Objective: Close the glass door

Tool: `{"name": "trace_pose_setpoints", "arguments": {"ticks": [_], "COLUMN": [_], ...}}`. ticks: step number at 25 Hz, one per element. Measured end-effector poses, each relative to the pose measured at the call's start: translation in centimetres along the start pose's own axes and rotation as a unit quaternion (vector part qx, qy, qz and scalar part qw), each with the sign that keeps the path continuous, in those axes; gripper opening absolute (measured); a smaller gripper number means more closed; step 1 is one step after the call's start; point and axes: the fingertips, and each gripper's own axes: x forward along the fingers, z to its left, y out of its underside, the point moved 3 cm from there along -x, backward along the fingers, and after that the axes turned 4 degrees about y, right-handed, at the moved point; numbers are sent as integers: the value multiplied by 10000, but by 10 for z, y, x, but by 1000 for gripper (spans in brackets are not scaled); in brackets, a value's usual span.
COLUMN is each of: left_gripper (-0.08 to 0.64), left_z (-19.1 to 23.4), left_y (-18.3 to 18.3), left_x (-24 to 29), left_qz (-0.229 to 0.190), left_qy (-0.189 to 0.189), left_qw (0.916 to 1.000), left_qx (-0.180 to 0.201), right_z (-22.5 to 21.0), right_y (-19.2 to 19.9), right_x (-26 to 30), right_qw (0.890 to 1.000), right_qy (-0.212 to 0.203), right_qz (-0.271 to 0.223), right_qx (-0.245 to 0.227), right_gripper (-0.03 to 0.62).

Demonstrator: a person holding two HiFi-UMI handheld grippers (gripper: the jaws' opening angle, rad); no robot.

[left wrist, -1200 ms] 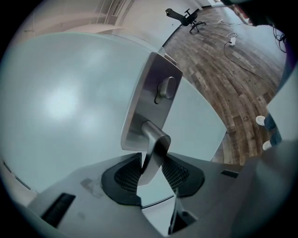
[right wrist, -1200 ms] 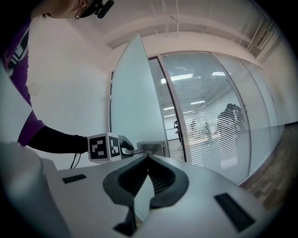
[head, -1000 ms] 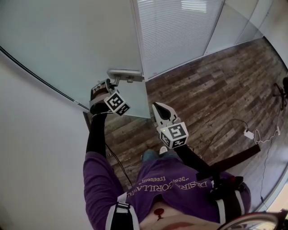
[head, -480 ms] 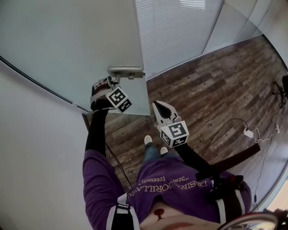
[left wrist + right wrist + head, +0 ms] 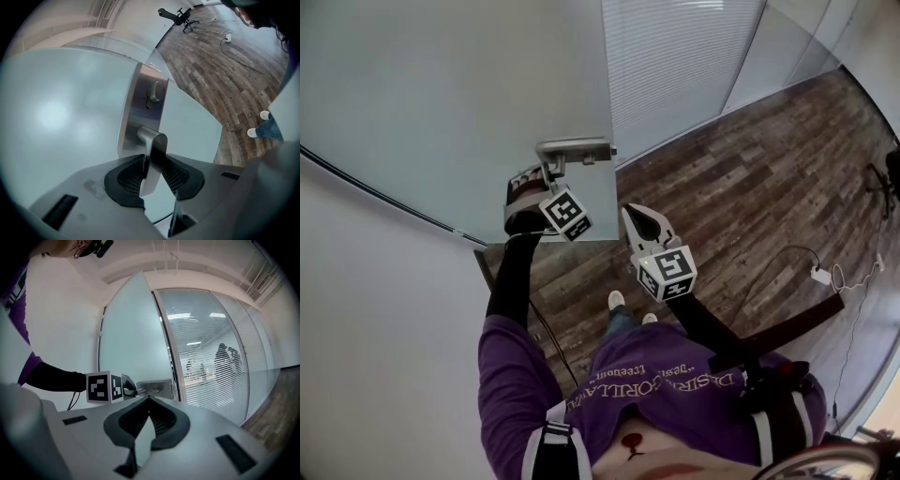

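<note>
Glass door (image 5: 469,103) stands ajar ahead of me, frosted, its free edge in front of the blinded glass panel (image 5: 675,66). My left gripper (image 5: 153,161) has just been closing its jaws and clamps the door handle (image 5: 149,136), which juts from the steel plate (image 5: 140,103). My right gripper (image 5: 149,400) hangs nearby over the wooden floor (image 5: 750,178), jaws together, holding nothing.

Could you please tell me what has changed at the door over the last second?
The glass door and its handle have swung rightward in the head view, and the left gripper has travelled with them. Its jaws have just been closing and now clamp the handle. The right gripper stays empty, with its jaws together, apart from the door.
</note>
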Motion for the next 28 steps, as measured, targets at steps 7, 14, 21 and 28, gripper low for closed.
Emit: {"name": "trace_pose_setpoints", "arguments": {"ticks": [7,14,21,28], "left_gripper": [103,97,94,89], "left_z": [19,28,25,39], "left_y": [-13,-21,-19,-21], "left_x": [26,46,67,80], "left_qz": [-161,-314,-476,-317], "left_qy": [192,113,189,270], "left_qw": [9996,9993,9987,9991], "left_qx": [139,161,55,-17], "right_z": [-10,-6,0,1], "right_y": [-11,-8,9,9], "right_x": [40,70,83,91], "right_qw": [9997,9994,9987,9991], "right_qy": [214,299,473,402], "right_qz": [-92,-152,-171,-123], "right_qx": [-43,-72,-32,-114], "right_gripper": [-9,-9,-9,-9]}}
